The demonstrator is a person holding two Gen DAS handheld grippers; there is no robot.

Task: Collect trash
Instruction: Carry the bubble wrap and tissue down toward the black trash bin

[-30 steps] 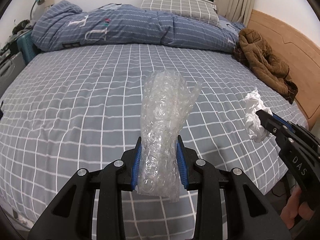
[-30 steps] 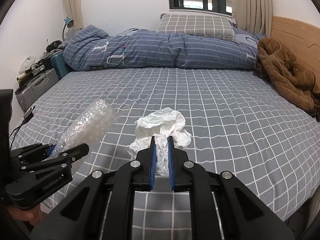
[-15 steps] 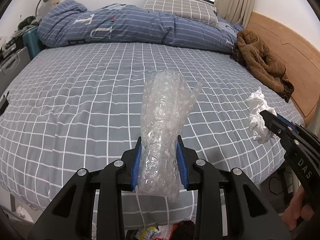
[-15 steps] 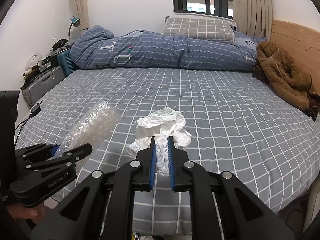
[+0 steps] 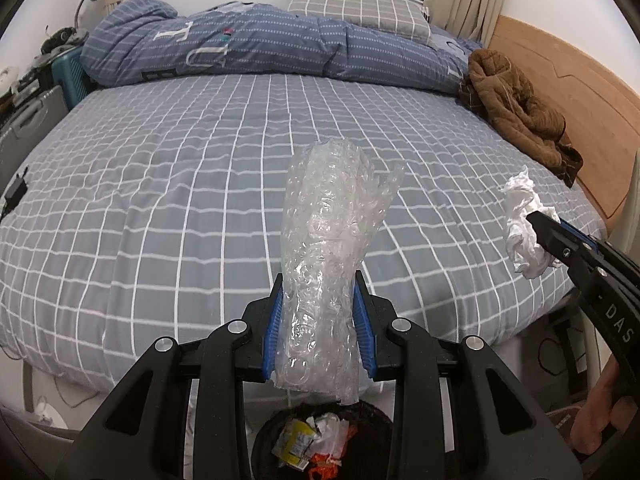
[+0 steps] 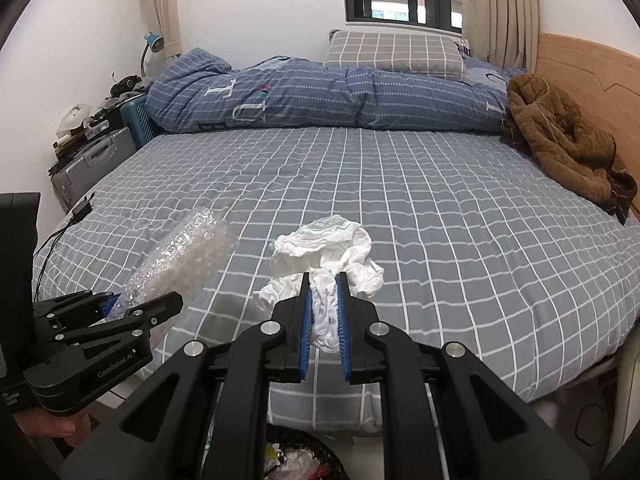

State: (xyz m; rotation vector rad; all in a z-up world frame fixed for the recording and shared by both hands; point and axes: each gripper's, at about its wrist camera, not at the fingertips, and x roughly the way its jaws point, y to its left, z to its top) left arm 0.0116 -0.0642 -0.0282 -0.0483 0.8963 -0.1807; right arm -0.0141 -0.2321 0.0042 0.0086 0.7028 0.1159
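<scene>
The left gripper (image 5: pixel 318 320) pinches a roll of bubble wrap (image 5: pixel 328 248) upright above the bin (image 5: pixel 384 416), which sits at six o'clock, already holding scraps. At three o'clock the right gripper (image 6: pixel 323 320) clamps a crumpled white tissue (image 6: pixel 328 248) over the bed's (image 6: pixel 440 200) near edge. A brown jacket (image 6: pixel 560 140) lies at two o'clock by the headboard.

A home bedroom: made bed (image 6: pixel 400 200), pillow (image 6: pixel 392 52), bedside lamp (image 6: pixel 154 42).
</scene>
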